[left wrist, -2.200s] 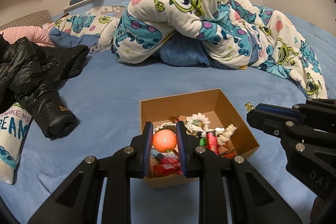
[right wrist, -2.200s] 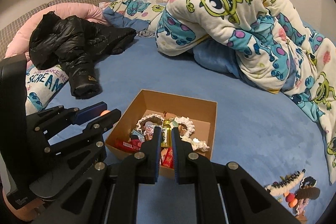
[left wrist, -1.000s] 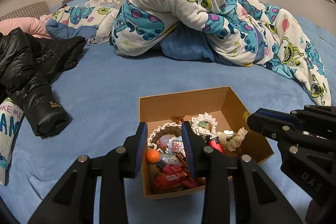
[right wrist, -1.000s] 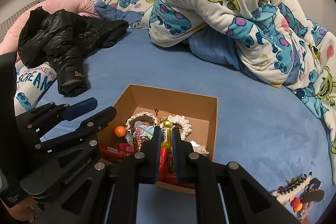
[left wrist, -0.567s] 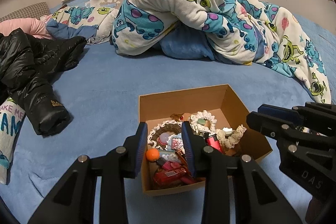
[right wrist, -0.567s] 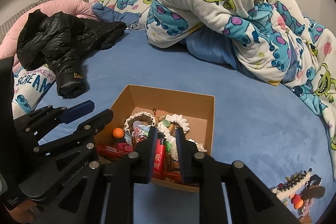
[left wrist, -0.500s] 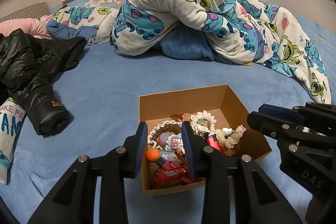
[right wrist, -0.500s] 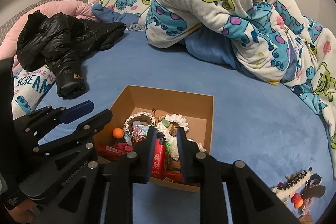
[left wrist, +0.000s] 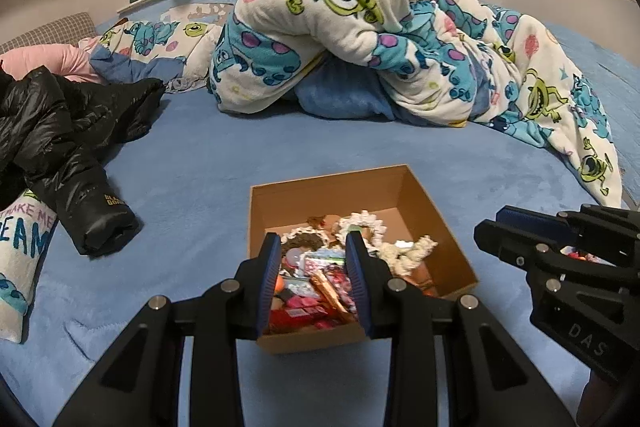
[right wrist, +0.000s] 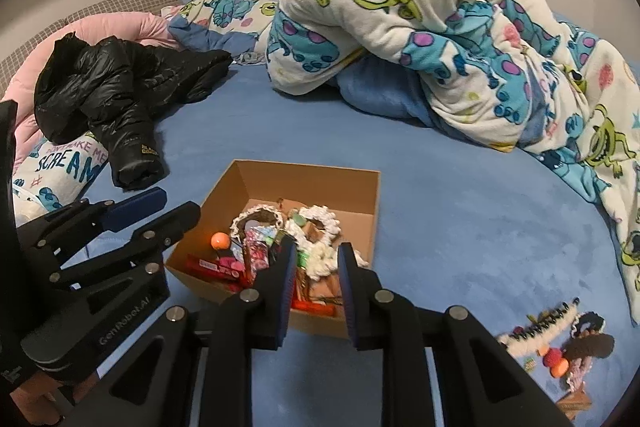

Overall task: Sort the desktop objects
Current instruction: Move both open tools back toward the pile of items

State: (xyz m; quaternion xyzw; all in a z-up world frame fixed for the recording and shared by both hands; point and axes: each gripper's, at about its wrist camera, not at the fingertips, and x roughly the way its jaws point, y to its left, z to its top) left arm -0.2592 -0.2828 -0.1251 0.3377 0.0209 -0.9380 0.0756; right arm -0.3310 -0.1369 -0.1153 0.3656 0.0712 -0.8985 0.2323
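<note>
- Cardboard box (left wrist: 436, 223) sits open-topped on the blue bed (left wrist: 200, 163), just ahead of both your claws, so whatever you let go above it should fall inside.
- Your left claw (left wrist: 314, 283) stands narrowly parted over the box's near left corner with nothing between its pads; the orange ball (right wrist: 219, 239) lies in the box by the left wall.
- Your right claw (right wrist: 316, 283) is opening, and the gap between its pads is bare; a red lighter-like piece (right wrist: 310, 303) lies in the box below it.
- Inside, the box looks crowded: white frilly scrunchies (right wrist: 320, 227), red packets (right wrist: 214, 267) and pink wrapped bits, heaped without order.
- More clutter waits outside: a small pile of hair ties and a clip (right wrist: 556, 343) lies on the bed to your right, well apart from the box. You probably go there next.
- Black jacket (right wrist: 120, 99) and patterned quilt (right wrist: 420, 19) lie further back, out of your way.
</note>
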